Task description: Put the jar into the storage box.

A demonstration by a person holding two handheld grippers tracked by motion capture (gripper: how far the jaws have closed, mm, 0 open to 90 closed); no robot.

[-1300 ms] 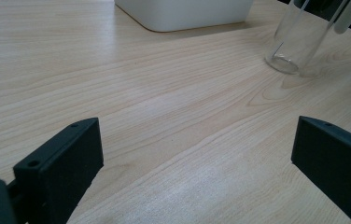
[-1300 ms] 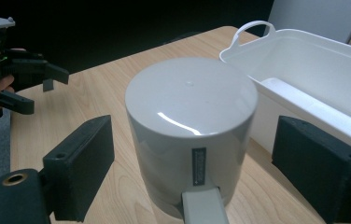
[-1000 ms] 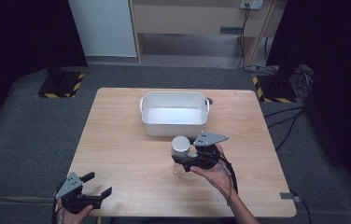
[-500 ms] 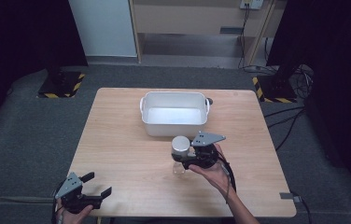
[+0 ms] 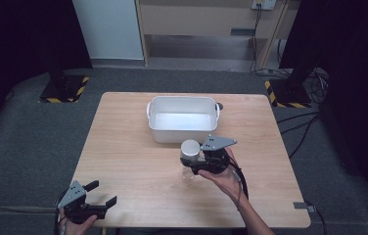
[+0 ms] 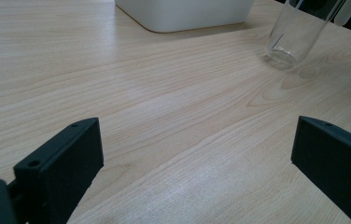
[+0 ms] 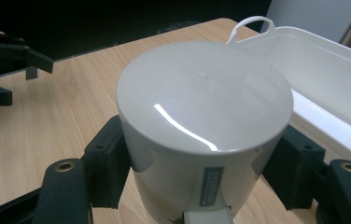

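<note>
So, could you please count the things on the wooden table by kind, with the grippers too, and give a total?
Clear glass jar with a grey round lid: 1
White rectangular plastic tub with handles: 1
Black hand-held grippers: 2 (left gripper open near the front edge, right gripper shut on the jar)
Total: 4
</note>
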